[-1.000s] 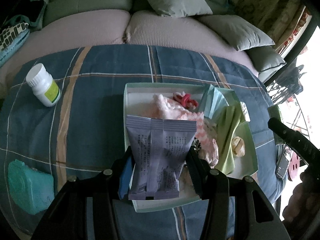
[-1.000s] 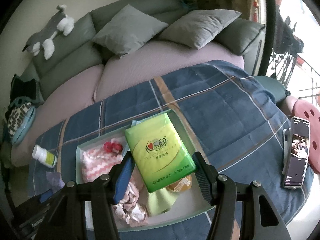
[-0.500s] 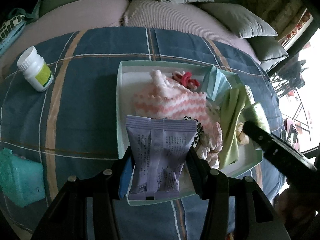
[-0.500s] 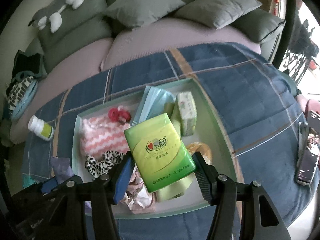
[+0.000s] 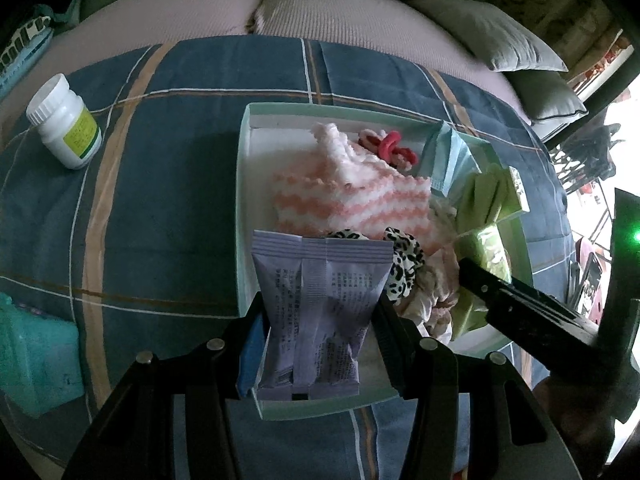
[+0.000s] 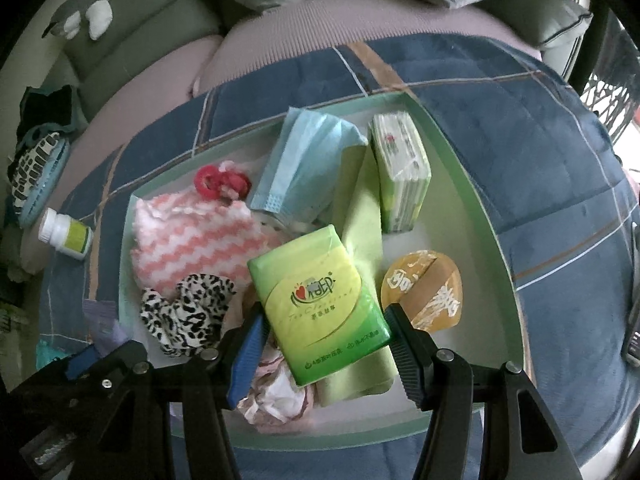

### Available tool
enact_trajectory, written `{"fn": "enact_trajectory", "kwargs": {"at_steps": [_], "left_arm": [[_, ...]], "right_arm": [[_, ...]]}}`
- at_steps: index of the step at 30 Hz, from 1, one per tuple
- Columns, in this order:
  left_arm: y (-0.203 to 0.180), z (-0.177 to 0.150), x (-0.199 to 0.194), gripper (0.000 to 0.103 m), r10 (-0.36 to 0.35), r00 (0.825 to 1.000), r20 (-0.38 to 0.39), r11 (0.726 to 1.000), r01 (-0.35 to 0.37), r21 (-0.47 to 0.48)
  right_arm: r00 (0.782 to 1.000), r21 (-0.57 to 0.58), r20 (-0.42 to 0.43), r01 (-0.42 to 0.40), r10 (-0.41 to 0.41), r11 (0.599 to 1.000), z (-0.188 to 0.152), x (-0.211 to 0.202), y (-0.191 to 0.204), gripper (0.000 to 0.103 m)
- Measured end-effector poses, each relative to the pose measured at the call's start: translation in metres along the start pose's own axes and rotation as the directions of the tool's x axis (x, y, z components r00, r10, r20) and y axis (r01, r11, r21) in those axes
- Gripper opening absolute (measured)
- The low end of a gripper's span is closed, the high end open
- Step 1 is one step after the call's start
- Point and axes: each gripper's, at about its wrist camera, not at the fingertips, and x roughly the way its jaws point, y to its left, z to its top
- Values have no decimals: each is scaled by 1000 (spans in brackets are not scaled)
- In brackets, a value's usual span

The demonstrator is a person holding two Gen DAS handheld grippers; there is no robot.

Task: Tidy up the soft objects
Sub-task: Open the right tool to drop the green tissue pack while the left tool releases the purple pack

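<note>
both grippers loaded over the tray [image 6: 472, 184]. right gripper [image 6: 326, 344] clamps the green tissue pack [image 6: 320, 304], long axis running away from the jaws, directly above the green cloth [image 6: 360, 240] in the tray's middle. left gripper [image 5: 320, 320] holds the purple packet [image 5: 316, 312] upright over the tray's near left corner. tray lies straight below both.

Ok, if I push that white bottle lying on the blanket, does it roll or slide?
Probably rolls: the bottle is round and lies on its side. The soft blanket would likely slow it and may steer it off line. It looks like light plastic, so a gentle nudge should do.
</note>
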Motion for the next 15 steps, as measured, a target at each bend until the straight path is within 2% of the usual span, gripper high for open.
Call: {"fn": "enact_trajectory", "kwargs": {"at_steps": [11,15], "left_arm": [[-4,-1,20,53,38,998,-50,999,-37,22],[-4,-1,18,53,39,998,-44,999,-38,24]], "right_arm": [[999,-10,-44,14,-15,1000,1,19,2,62],[999,4,-47,5,-4,1000,3,21,-1,62]]}}
